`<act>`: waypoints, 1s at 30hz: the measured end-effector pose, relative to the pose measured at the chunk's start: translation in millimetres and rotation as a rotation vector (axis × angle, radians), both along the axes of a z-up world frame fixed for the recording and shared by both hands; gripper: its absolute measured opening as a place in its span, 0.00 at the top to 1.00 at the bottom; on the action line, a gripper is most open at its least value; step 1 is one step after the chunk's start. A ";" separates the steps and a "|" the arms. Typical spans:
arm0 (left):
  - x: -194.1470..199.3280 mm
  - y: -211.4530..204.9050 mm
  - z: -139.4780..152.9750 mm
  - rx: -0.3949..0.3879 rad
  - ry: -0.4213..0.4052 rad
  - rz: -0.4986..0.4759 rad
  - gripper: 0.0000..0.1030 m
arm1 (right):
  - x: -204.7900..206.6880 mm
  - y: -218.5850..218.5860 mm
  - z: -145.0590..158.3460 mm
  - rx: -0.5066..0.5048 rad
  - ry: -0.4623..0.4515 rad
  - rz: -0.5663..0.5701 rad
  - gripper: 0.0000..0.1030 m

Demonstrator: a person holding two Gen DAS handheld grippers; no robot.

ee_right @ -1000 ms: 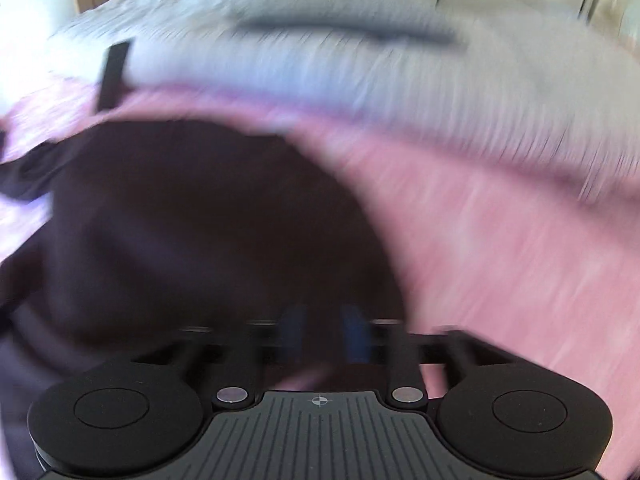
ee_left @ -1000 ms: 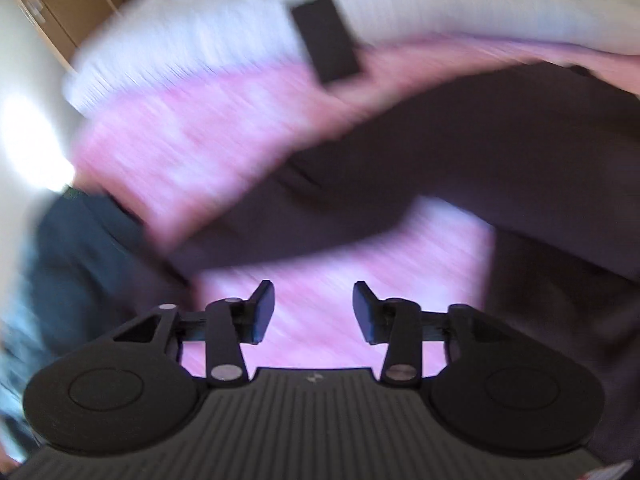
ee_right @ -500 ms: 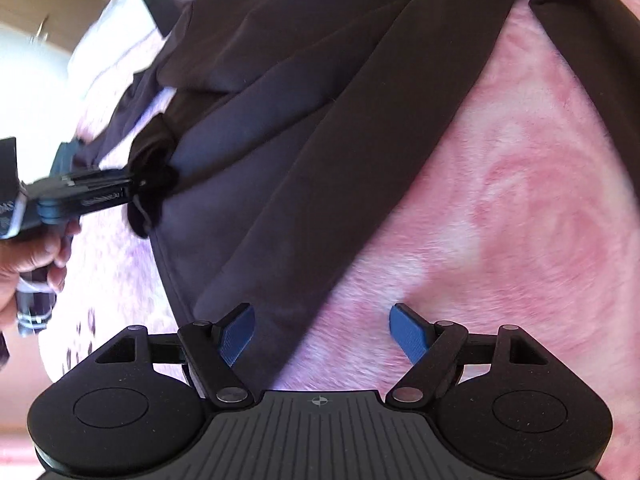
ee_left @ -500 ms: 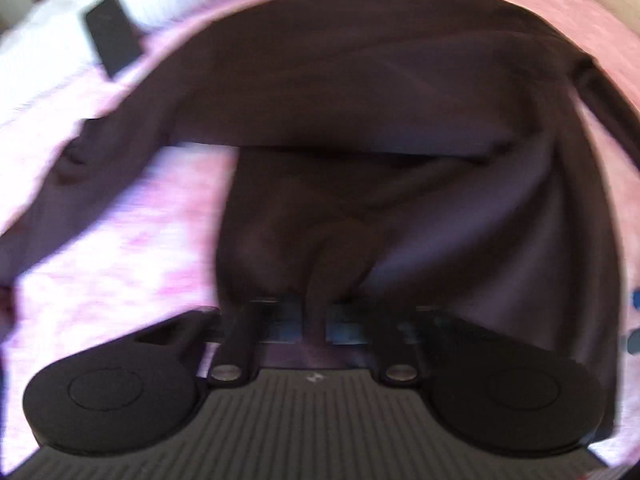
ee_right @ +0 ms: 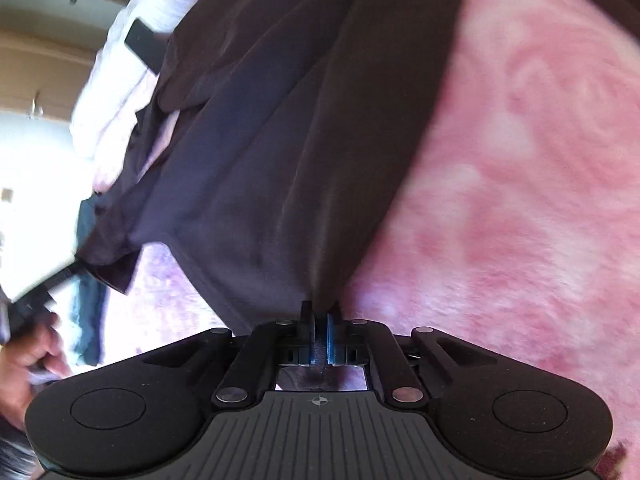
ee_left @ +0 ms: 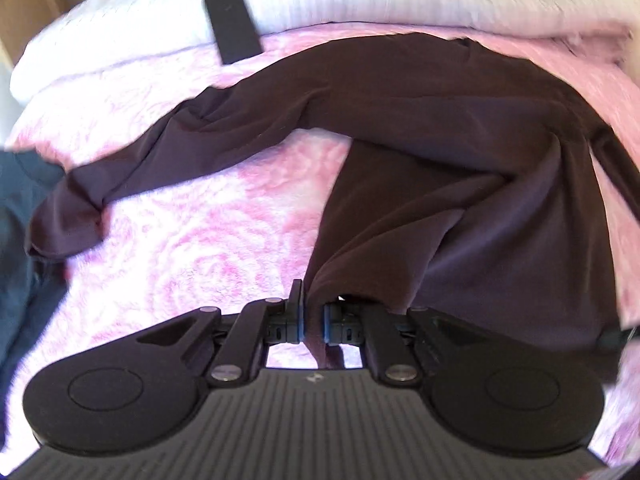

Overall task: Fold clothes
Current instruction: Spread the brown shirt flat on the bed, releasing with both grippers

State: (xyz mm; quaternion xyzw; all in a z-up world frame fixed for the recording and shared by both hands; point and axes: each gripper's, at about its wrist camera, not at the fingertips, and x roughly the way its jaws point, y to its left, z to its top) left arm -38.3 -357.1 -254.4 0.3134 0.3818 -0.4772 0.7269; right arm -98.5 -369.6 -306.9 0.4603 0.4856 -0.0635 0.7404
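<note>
Both tongs pinch the near hem of the dark shirt (ee_left: 460,152): left tongs (ee_left: 313,312) and right tongs (ee_right: 320,320) clamped on cloth. The shirt runs near-to-far across the pink blanket (ee_left: 208,240), 1 sleeve trailing left. Open blanket lies left; a black phone (ee_left: 232,24) sits far-left.

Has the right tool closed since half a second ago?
Yes. The right tool is now shut on the dark shirt hem, over the pink blanket.

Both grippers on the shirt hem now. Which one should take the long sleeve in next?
Left, probably. The sleeve sprawls across the pink blanket on the left gripper's side of the dark shirt. The right gripper pins the opposite hem corner, and could anchor it.
</note>
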 end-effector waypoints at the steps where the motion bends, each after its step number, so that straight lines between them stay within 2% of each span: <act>1: -5.8 5.0 3.7 0.005 -0.021 -0.042 0.94 | -4.3 -6.7 10.1 -0.032 -0.014 0.034 0.97; 3: -25.9 14.4 13.9 0.025 -0.057 -0.118 0.95 | -22.2 -25.3 32.9 -0.092 -0.019 0.095 0.97; 8: -101.8 58.4 42.3 0.061 -0.051 -0.214 0.96 | -99.6 -71.0 82.2 -0.234 0.055 0.250 0.97; 11: -148.4 90.8 42.0 0.109 -0.035 -0.243 0.96 | -151.0 -85.2 96.4 -0.251 0.084 0.280 0.97; 14: -184.5 119.7 27.8 0.173 -0.038 -0.251 0.96 | -188.1 -74.7 97.8 -0.256 0.108 0.317 0.97; 17: -209.3 140.2 13.8 0.228 -0.034 -0.241 0.95 | -211.8 -56.1 82.7 -0.269 0.143 0.356 0.97; 19: -218.7 147.2 7.1 0.260 -0.026 -0.227 0.94 | -232.7 -57.6 79.0 -0.263 0.151 0.341 0.96; 21: -218.8 150.4 7.7 0.283 0.001 -0.213 0.87 | -249.4 -61.5 78.1 -0.264 0.161 0.320 0.96; 24: -210.8 151.9 9.7 0.284 0.017 -0.197 0.84 | -254.9 -70.8 79.2 -0.341 0.217 0.303 0.96; 25: -207.4 151.3 10.2 0.284 0.017 -0.193 0.83 | -257.4 -78.0 79.4 -0.378 0.237 0.289 0.87; 26: -203.0 149.4 11.0 0.284 0.015 -0.191 0.81 | -258.2 -87.3 79.3 -0.405 0.249 0.262 0.69; 27: -198.5 146.0 11.5 0.282 0.015 -0.190 0.78 | -258.0 -98.1 79.1 -0.425 0.257 0.225 0.57; 28: -195.0 143.1 12.7 0.277 0.020 -0.191 0.77 | -257.1 -110.0 78.8 -0.437 0.256 0.182 0.36; 29: -189.9 137.1 12.8 0.272 0.028 -0.197 0.76 | -253.7 -122.4 77.9 -0.444 0.246 0.141 0.31; 30: -184.9 129.9 12.4 0.270 0.035 -0.210 0.76 | -249.0 -134.6 76.4 -0.450 0.233 0.104 0.31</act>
